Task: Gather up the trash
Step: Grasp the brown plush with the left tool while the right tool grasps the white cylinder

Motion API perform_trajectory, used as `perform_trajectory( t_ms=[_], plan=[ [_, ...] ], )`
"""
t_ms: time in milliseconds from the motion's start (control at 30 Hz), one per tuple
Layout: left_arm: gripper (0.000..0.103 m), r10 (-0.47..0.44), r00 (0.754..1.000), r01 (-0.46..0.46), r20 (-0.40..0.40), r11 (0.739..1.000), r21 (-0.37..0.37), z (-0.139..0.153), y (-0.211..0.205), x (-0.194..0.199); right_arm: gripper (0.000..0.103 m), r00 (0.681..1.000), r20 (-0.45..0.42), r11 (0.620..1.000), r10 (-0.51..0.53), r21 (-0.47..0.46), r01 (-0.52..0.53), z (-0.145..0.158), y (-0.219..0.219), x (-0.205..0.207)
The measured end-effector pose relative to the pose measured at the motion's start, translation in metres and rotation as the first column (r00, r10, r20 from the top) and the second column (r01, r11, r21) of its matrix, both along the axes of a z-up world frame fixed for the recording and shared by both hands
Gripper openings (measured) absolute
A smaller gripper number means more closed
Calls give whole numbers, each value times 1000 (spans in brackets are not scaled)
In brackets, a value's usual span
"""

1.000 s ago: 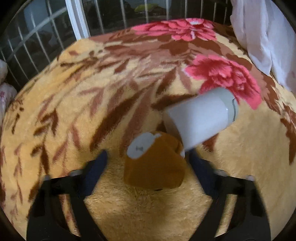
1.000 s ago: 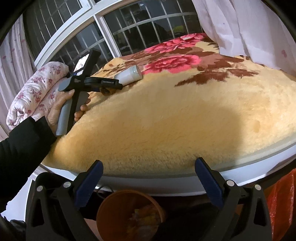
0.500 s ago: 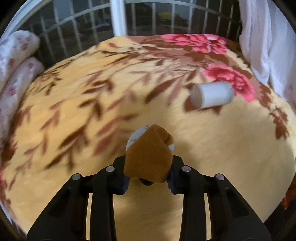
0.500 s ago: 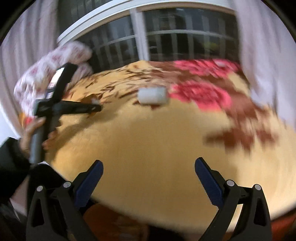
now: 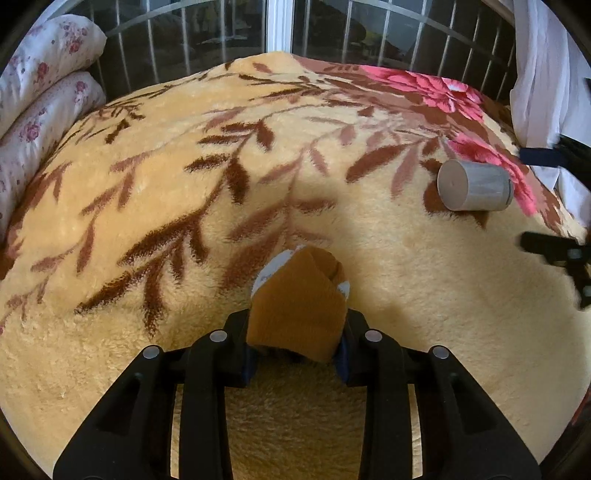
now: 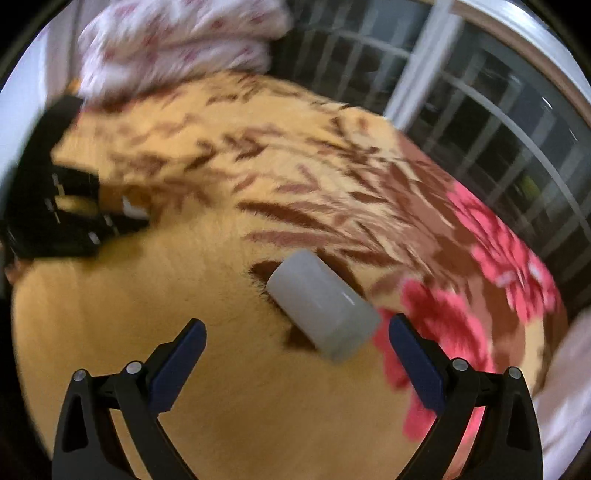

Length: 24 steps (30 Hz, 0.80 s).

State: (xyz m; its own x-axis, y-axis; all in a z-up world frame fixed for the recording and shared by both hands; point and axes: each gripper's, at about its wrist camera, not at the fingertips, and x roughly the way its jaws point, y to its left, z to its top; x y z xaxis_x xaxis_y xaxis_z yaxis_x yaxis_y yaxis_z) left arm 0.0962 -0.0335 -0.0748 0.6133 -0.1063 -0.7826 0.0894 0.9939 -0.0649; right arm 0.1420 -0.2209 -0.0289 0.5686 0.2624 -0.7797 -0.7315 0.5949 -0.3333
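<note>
My left gripper (image 5: 295,345) is shut on a crumpled brown and white wrapper (image 5: 299,306) and holds it just above the yellow flowered blanket (image 5: 184,184). A grey-white plastic cup (image 5: 474,184) lies on its side on the blanket to the right. In the right wrist view my right gripper (image 6: 297,334) is open, and the cup (image 6: 321,302) lies on the blanket between and just beyond its fingertips. The left gripper with the wrapper shows at far left there (image 6: 66,218).
A rolled white quilt with pink flowers (image 5: 40,92) lies at the blanket's left edge. A barred window (image 5: 280,33) runs behind the bed. A white curtain (image 5: 546,74) hangs at the right.
My left gripper closed on the wrapper and drew back from the cup. My right gripper swung from the bed's edge over to the cup, still open.
</note>
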Motion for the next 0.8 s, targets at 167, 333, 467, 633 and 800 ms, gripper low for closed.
perform_trajectory(
  t_ms=[167,333,467,633,800],
  plan=[
    [33,5,1000,-5,13,1000,23,-1,-3,-1,93,997,20,985,72,-158,-68,-26,12,32],
    [33,5,1000,-6,17,999,32,-2,-4,-1,83,994,-32,970,108,-216,-112,-36,16,58],
    [33,5,1000,-6,21,999,37,-2,-5,-1,80,988,-35,945,152,-286,-156,-43,26,57],
    [33,4,1000,-4,20,999,32,-2,-4,-1,54,987,-146,960,67,-260,-103,-43,29,59],
    [33,5,1000,-5,21,1000,30,-2,-5,-1,53,978,-161,984,-131,-144,108,-38,13,46]
  ],
)
